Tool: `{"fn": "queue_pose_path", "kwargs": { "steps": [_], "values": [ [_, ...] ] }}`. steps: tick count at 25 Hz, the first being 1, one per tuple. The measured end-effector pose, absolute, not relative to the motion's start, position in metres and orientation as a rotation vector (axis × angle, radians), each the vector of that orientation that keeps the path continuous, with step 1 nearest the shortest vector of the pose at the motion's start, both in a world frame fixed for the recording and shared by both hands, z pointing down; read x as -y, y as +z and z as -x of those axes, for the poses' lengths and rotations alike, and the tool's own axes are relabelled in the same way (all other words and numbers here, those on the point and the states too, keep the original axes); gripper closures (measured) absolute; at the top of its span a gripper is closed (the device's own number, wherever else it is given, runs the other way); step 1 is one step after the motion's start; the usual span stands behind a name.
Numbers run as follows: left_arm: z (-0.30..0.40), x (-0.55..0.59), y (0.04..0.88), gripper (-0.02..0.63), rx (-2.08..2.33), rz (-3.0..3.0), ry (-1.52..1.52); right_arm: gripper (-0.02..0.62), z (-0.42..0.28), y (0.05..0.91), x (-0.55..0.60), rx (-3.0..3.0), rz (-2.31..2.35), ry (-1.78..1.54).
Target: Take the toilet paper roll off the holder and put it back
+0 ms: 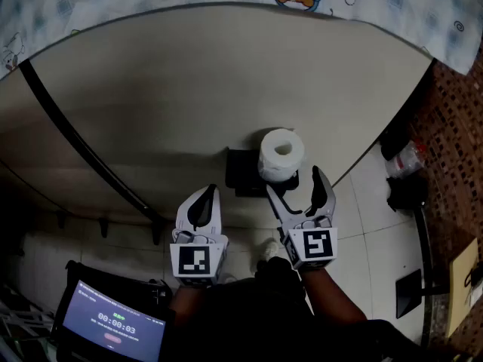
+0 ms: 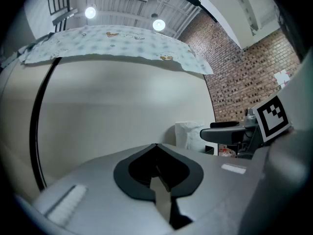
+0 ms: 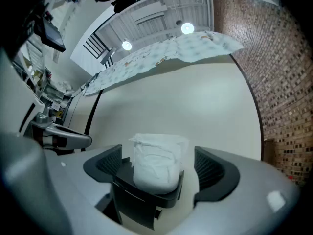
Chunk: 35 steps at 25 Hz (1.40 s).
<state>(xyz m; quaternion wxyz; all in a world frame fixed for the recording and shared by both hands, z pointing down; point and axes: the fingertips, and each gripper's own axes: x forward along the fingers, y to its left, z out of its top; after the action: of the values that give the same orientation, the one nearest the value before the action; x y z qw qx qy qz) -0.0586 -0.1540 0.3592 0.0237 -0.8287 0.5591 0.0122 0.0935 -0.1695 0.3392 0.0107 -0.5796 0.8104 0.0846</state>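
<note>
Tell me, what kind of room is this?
Likely a workshop or lab with a pretend bathroom wall, not a real bathroom. A toilet paper roll sits on a black holder on a plain pale panel, yet beside it is a brick wall and above a bare ceiling with lamps.

The toilet paper roll (image 3: 155,160) is soft white paper, crinkled outside; its holder (image 3: 142,199) is matt black plastic. The left gripper (image 1: 205,194) and right gripper (image 1: 294,181) have smooth matt grey plastic shells, the right's pads (image 3: 211,169) ribbed black. The panel (image 1: 189,89) behind is smooth and matt, the side wall (image 1: 453,119) rough brick.
</note>
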Motion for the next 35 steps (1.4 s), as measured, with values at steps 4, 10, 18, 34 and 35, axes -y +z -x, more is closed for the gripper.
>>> {"fn": "queue_pose_path", "kwargs": {
  "steps": [4, 10, 18, 34, 35],
  "values": [
    [0.059, 0.156, 0.360, 0.588, -1.721, 2.575, 0.025, 0.019, -0.093, 0.336, 0.178, -2.496, 1.806, 0.216],
    [0.059, 0.158, 0.362, 0.589, -1.724, 2.579, 0.022, 0.011, -0.088, 0.337, 0.189, -2.525, 1.796, 0.191],
    [0.063, 0.169, 0.362, 0.588, -1.734, 2.580, 0.025, 0.011, -0.078, 0.343, 0.215, -2.589, 1.807, 0.170],
    [0.067, 0.178, 0.365, 0.588, -1.756, 2.572, 0.023, 0.147, -0.078, 0.347, 0.230, -2.653, 1.811, 0.223],
    [0.066, 0.178, 0.365, 0.588, -1.755, 2.572, 0.023, 0.152, -0.077, 0.345, 0.229, -2.653, 1.803, 0.241]
  ]
}}
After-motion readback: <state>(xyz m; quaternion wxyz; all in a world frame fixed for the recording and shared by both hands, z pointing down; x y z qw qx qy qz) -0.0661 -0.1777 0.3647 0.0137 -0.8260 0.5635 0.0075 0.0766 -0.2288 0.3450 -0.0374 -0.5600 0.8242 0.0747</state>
